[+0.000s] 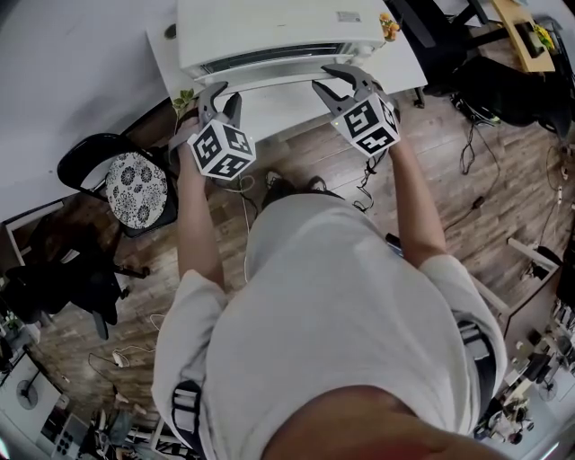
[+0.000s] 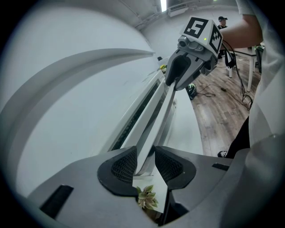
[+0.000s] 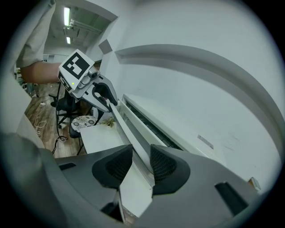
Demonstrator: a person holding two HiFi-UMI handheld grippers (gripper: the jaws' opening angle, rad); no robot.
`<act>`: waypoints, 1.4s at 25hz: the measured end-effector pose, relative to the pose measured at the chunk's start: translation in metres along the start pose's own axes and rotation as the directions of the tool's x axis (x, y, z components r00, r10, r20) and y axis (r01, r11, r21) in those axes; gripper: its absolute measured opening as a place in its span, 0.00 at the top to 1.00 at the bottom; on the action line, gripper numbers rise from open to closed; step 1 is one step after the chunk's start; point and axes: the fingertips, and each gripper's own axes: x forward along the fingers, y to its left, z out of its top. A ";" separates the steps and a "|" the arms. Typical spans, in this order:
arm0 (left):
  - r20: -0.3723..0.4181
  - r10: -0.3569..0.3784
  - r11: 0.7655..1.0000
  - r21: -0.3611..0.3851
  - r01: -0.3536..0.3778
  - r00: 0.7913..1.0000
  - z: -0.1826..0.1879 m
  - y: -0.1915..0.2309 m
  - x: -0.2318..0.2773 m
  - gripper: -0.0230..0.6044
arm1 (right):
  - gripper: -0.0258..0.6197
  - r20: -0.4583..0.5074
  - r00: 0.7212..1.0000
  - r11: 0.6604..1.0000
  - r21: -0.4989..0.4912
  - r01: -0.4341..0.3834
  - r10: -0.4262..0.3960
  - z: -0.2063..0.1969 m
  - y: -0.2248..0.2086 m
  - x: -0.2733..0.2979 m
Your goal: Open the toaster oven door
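The white toaster oven sits at the top centre of the head view on the white bench. You have both ends of its door handle. Your left tool is pinched tight on the white bar, and your right tool is closed around the far end with the bar between its pads.

The grip looks done. The door seems upright, at most barely cracked, so the pull down is still to come.

A small label lies on the oven top, too small to read. No brand shows.
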 end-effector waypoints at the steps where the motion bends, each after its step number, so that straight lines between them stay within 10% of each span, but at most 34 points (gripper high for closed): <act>1: 0.000 0.000 1.000 0.000 0.000 1.000 0.000 0.000 0.000 0.74 | 0.77 0.000 1.000 1.000 -0.001 0.000 0.000 0.000 0.000 0.000; 26: -0.006 0.016 0.999 -0.029 -0.016 1.000 -0.010 -0.020 -0.012 0.74 | 0.77 -0.013 1.000 1.000 0.020 -0.020 0.020 -0.007 0.023 -0.010; 35: -0.003 0.016 0.999 -0.035 -0.016 1.000 -0.011 -0.021 -0.014 0.74 | 0.77 -0.077 0.995 0.991 -0.127 0.048 -0.059 0.004 -0.013 -0.021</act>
